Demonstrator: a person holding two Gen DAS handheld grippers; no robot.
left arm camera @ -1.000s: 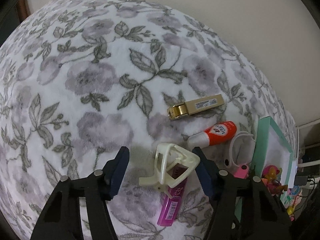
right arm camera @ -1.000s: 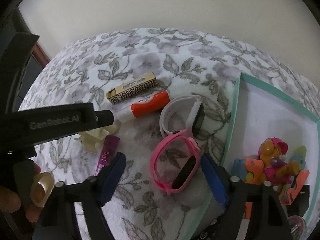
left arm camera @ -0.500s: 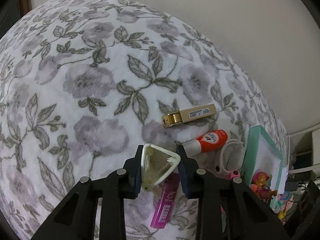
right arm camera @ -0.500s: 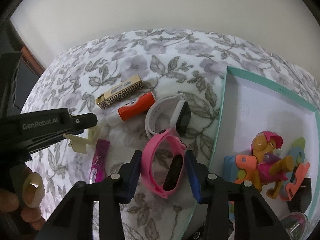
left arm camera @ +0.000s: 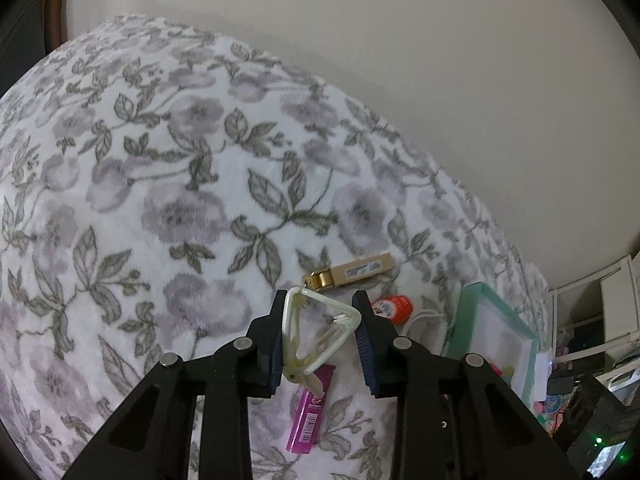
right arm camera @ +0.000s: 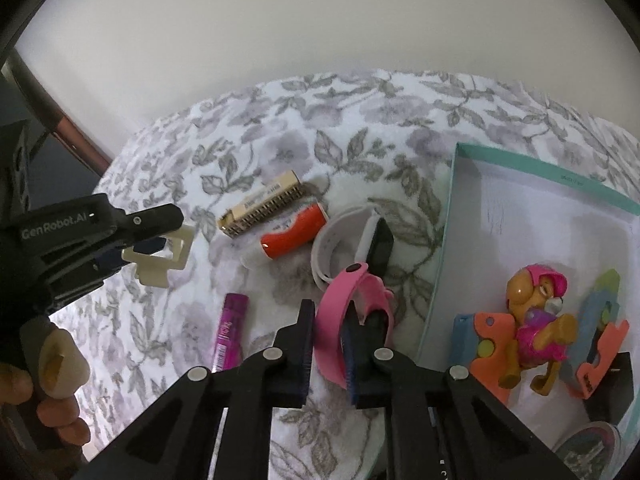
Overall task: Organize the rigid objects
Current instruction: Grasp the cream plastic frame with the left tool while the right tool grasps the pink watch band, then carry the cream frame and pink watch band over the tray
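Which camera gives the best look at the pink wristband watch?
The right wrist view: the pink plastic wristband watch sits large and centred, pinched in the right tongs. The left wrist view shows only a pink sliver behind its own tongs.

A second ago both pairs of jaws stand wide open around their objects; now the left gripper is closed on the cream hair clip, which is raised clear of the magenta lighter it lay on, hanging between the jaws above the floral blanket. The right gripper has closed on the pink watch, its band now pinched upright between the jaws
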